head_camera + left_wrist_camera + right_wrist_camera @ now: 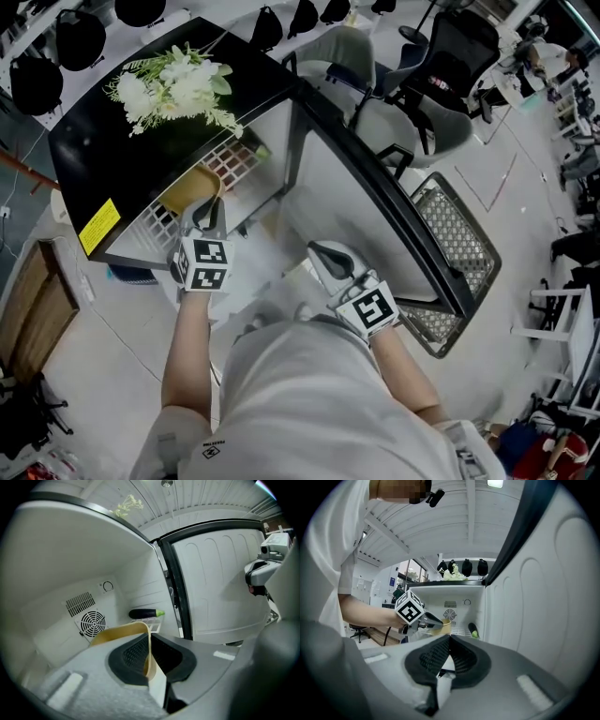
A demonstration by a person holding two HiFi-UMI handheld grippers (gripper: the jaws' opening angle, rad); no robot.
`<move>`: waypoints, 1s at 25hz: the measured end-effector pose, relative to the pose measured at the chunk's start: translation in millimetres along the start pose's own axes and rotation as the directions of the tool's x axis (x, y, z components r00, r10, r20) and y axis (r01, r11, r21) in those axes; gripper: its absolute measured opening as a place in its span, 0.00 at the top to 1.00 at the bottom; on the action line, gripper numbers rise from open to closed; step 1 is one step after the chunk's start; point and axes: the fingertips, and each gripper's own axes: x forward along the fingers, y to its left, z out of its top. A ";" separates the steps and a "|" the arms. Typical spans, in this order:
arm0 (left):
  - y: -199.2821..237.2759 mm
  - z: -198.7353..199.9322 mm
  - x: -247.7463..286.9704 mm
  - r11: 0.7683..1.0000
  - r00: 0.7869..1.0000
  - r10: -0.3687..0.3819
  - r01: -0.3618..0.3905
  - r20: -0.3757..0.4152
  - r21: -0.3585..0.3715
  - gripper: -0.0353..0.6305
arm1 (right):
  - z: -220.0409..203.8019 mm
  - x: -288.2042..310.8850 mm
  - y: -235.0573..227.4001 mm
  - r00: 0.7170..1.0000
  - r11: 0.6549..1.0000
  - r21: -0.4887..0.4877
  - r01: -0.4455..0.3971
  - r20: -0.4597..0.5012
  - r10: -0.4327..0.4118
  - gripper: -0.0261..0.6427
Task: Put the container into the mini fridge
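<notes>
The left claw (149, 657) is pinching shut on the thin rim of the tan container (117, 634). The container's body is hanging just ahead and left of the jaws, inside the mini fridge (56, 573) and over its wire shelf (150, 223). Farther ahead and to the right, an eggplant (146, 613) is lying crosswise. The right claw (449, 654) is sitting closed on nothing beside the open door (543, 597), well behind, so the left hand is the one placing. The remaining move is probably forward and down.
</notes>
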 end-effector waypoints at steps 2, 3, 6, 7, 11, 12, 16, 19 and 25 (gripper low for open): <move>4.7 -1.0 3.3 1.000 1.000 0.007 -0.007 -0.007 0.000 0.91 | -1.1 -0.5 -0.6 1.000 1.000 0.001 0.004 -0.001 -0.004 0.96; 6.9 -1.4 4.9 1.000 1.000 0.011 -0.011 -0.010 -0.001 0.91 | -1.4 -0.5 -0.6 1.000 1.000 0.002 0.005 -0.002 -0.005 0.96; 13.9 -2.7 9.8 1.000 1.000 0.019 -0.019 -0.017 -0.002 0.91 | -2.1 -0.7 -0.8 1.000 1.000 -0.005 0.009 -0.007 -0.009 0.96; 16.1 -3.0 11.3 1.000 1.000 0.020 -0.020 -0.019 -0.004 0.91 | -2.5 -1.0 -1.0 1.000 1.000 -0.009 0.011 -0.011 -0.011 0.96; 17.9 -1.6 16.6 1.000 1.000 0.014 -0.014 -0.018 0.014 0.91 | -4.8 -1.8 -2.6 1.000 1.000 -0.013 0.019 -0.020 -0.019 0.96; 17.4 -1.3 17.8 1.000 1.000 0.016 -0.015 -0.021 0.026 0.91 | -4.8 -1.7 -2.9 1.000 1.000 -0.013 0.020 -0.020 -0.020 0.96; 15.5 -0.8 20.9 0.999 0.999 0.018 -0.016 -0.027 0.047 0.91 | -4.0 -1.7 -2.6 1.000 1.000 -0.011 0.020 -0.019 -0.020 0.96; 13.4 1.5 21.4 1.000 1.000 0.006 -0.005 -0.011 0.030 0.91 | -4.8 -2.2 -2.2 1.000 1.000 -0.005 0.022 -0.021 -0.022 0.96; 9.8 6.6 20.6 1.000 1.000 -0.005 0.005 0.011 0.015 0.88 | -5.3 -3.9 -0.7 1.000 1.000 -0.004 0.019 -0.017 -0.019 0.96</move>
